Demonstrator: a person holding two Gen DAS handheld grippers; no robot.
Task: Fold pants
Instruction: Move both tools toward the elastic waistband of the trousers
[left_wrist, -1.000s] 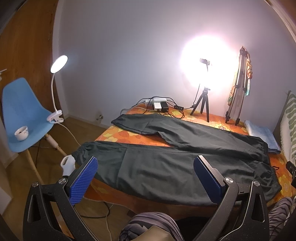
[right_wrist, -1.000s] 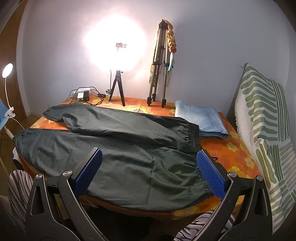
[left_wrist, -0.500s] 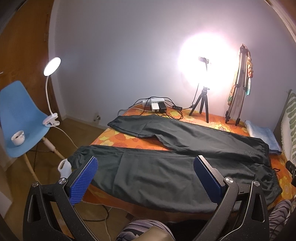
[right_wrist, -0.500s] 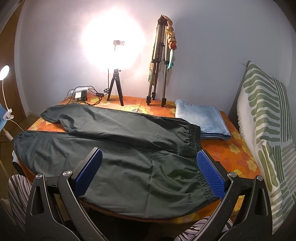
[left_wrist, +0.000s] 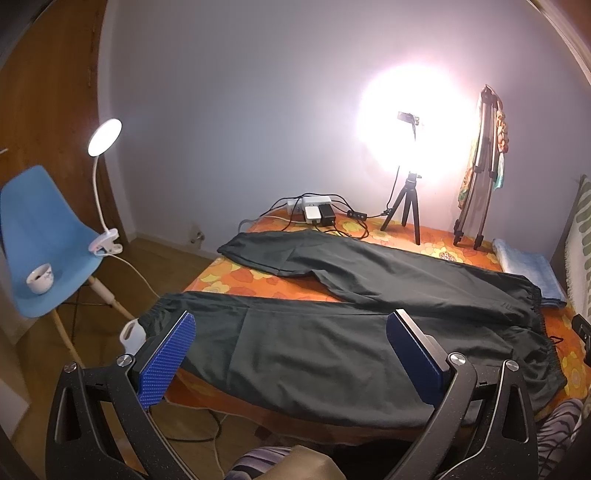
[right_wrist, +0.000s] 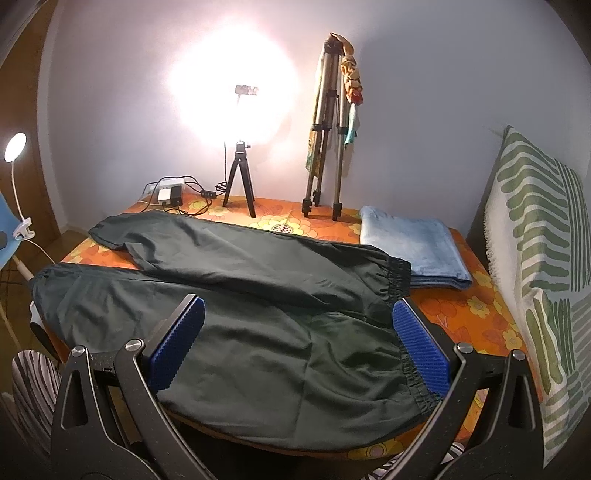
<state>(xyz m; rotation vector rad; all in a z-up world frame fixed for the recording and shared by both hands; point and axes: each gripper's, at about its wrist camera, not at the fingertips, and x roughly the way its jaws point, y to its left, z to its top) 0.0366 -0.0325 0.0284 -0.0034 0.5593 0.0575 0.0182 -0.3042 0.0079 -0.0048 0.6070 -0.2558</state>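
Note:
Dark green pants (left_wrist: 351, 314) lie spread flat on the orange flowered table (left_wrist: 236, 275), legs apart toward the left, elastic waistband at the right; they also show in the right wrist view (right_wrist: 258, 302). My left gripper (left_wrist: 291, 350) is open and empty, held above the near leg at the table's front edge. My right gripper (right_wrist: 299, 345) is open and empty, held above the seat and waistband (right_wrist: 399, 280) area.
A folded blue towel (right_wrist: 410, 247) lies at the back right. A ring light on a small tripod (right_wrist: 240, 177), a folded tall tripod (right_wrist: 325, 147) and a power strip with cables (left_wrist: 314, 210) stand along the back. A blue chair (left_wrist: 37, 236) with a cup and clip lamp stands left. A striped cushion (right_wrist: 535, 258) stands right.
Both grippers have drifted slightly, shifting the views a little; the pants have not moved. Both stay open.

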